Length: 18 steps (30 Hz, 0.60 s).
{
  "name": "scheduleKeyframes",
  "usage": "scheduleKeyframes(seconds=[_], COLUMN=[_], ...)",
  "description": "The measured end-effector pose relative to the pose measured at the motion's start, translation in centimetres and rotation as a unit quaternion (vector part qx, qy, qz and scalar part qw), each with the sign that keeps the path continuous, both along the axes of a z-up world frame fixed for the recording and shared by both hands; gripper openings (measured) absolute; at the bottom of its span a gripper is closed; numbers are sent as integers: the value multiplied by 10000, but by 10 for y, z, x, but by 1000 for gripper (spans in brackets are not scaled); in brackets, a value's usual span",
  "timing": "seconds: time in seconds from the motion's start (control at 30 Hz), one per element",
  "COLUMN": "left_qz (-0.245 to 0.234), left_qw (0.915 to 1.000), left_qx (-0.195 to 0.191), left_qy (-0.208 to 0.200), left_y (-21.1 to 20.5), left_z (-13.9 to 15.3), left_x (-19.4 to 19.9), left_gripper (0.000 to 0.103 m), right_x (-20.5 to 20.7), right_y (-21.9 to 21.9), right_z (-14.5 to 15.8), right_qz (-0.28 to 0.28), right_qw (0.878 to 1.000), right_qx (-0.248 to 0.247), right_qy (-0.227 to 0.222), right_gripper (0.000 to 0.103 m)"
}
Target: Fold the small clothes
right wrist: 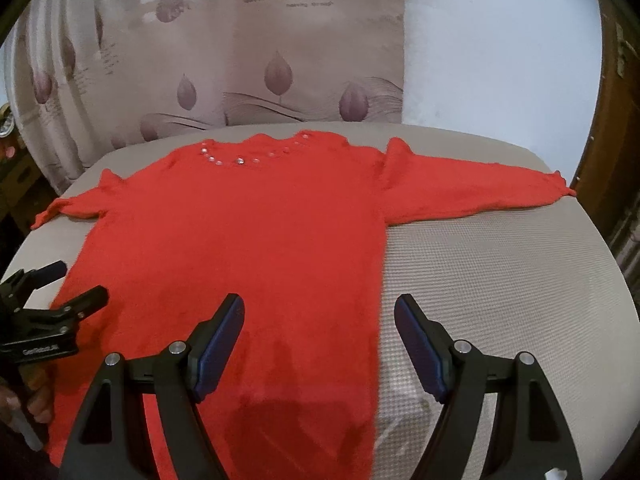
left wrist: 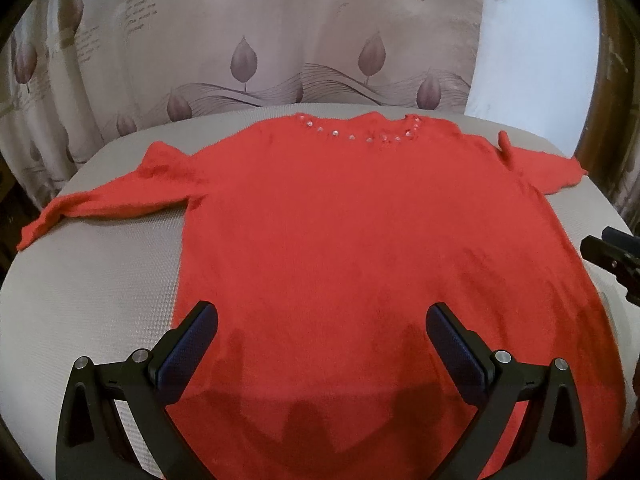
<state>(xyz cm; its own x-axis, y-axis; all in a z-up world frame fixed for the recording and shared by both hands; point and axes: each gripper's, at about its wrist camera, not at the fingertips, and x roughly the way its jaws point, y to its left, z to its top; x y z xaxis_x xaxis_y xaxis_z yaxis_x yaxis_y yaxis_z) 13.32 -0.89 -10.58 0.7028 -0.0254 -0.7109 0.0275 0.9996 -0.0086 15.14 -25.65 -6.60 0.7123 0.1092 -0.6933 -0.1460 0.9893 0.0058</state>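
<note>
While both grippers hang above the near hem with nothing between their blue pads, the fold itself looks not yet begun. The left gripper [left wrist: 322, 322] is spread wide over the lower body of the fuzzy red knit sweater [left wrist: 360, 232], its two fingers straddling the fabric at roughly 7 and 5 o'clock in its own view. The right gripper [right wrist: 319, 312] is equally wide apart, straddling the sweater's right side edge, one finger above red cloth and the other above bare covering.

The sweater lies flat and face up, hem toward the cameras, neckline at 12 o'clock. A curved row of clear bead studs [left wrist: 362, 134] trims the collar. Its left sleeve [left wrist: 108, 196] stretches out toward 9 o'clock, and its right sleeve [right wrist: 476, 186] reaches toward 3 o'clock, both resting flat.

As I judge it, this is the set-up before the first fold. The next move calls for lowering onto an edge or a sleeve, pinching one layer cleanly, and carrying it across the body without dragging the rest.

The grey textured table cover [right wrist: 500, 280] has a fine waffle weave and rounded far corners. Beyond it hangs a beige curtain printed with mauve leaf shapes and lettering [right wrist: 260, 60], and at 2 o'clock a plain white wall [right wrist: 500, 52].
</note>
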Motion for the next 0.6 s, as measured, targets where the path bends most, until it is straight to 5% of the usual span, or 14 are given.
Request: scheduleKeyframes(seconds=[0.4,0.6], left_qz=[64,117], left_qw=[9999,9997], left_qx=[-94,-203], left_qy=[-43,67], left_y=[1,5], left_z=[-4,-6], left_x=[-3,0], left_gripper=[103,103], right_x=[18,37], right_y=[-15,-49], right_z=[-5,-15], right_qz=[-165,-132], right_qw=[9995,9993], right_qx=[-261,288], right_qy=[-8,192], right_gripper=[76,76])
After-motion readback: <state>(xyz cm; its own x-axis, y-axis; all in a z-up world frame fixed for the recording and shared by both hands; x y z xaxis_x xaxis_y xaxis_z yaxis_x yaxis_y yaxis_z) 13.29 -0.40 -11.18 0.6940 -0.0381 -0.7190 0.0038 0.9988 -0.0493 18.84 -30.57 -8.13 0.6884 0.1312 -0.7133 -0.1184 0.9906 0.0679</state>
